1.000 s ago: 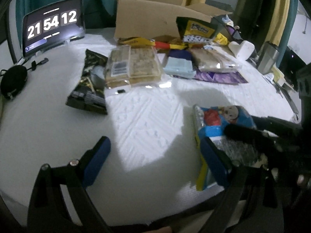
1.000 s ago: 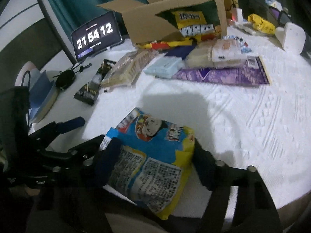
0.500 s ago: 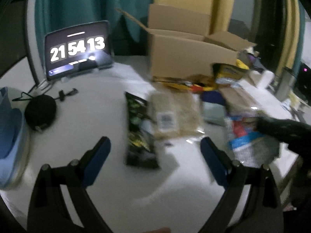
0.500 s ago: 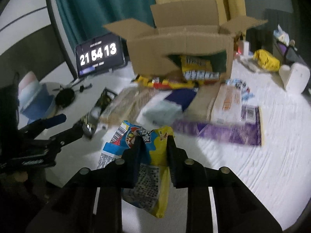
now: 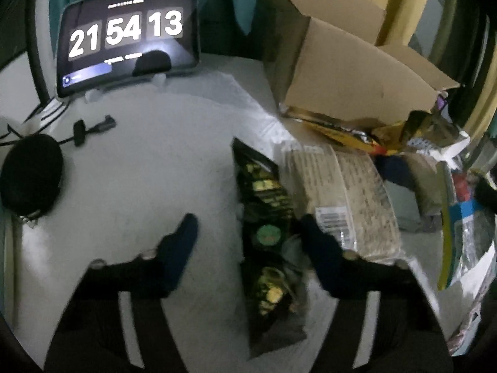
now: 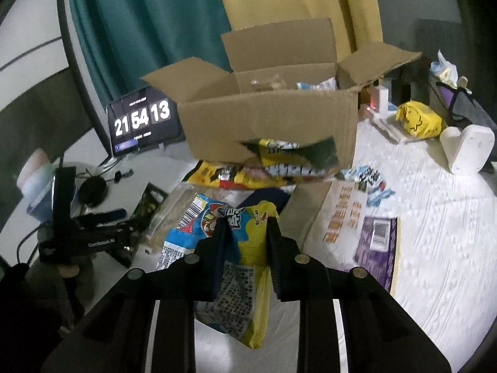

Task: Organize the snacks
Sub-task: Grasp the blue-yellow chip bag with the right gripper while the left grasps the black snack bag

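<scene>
- My right claw [image 6: 245, 227]: matte black frame, round silver screws, white stripes along both arms.
- My left claw [image 5: 248, 233]: black frame, dark blue fingertips [image 5: 183, 239].

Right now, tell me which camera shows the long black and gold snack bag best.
The left wrist view. The long black and gold snack bag lies full length on the table between the open left gripper fingers. The right wrist view shows only a dark corner of it, behind the left gripper.
</scene>
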The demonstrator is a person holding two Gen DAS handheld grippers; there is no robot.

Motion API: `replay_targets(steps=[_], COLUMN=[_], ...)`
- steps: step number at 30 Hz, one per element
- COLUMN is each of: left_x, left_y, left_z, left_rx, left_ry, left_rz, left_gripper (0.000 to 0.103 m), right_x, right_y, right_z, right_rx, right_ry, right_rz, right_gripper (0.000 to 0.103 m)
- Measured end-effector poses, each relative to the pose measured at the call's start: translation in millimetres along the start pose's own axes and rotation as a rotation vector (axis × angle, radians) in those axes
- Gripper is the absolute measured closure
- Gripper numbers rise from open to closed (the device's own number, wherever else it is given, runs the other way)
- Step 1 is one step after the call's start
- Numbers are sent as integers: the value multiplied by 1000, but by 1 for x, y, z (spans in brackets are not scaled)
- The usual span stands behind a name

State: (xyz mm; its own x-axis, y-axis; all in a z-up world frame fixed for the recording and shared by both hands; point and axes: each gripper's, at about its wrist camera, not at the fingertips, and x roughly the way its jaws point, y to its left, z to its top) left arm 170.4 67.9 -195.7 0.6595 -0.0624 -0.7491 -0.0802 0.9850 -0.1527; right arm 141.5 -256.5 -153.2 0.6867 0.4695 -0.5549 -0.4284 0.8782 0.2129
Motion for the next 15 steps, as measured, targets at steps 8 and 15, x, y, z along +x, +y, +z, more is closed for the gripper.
replay_targets(steps=[8,15], left_x=[-2,-34], left_y=[-4,-11], left_z=[-3,2], left_rx=[10,20], left_ry=[17,-52], left_rz=[-22,-42], left_gripper=[68,69], right_x=[-1,-14], right_y=[-8,-7], right_z=[8,18], right_rx=[4,-17], right_ry=[-13,-49], right_rz=[-11,-16], right_gripper=[77,77])
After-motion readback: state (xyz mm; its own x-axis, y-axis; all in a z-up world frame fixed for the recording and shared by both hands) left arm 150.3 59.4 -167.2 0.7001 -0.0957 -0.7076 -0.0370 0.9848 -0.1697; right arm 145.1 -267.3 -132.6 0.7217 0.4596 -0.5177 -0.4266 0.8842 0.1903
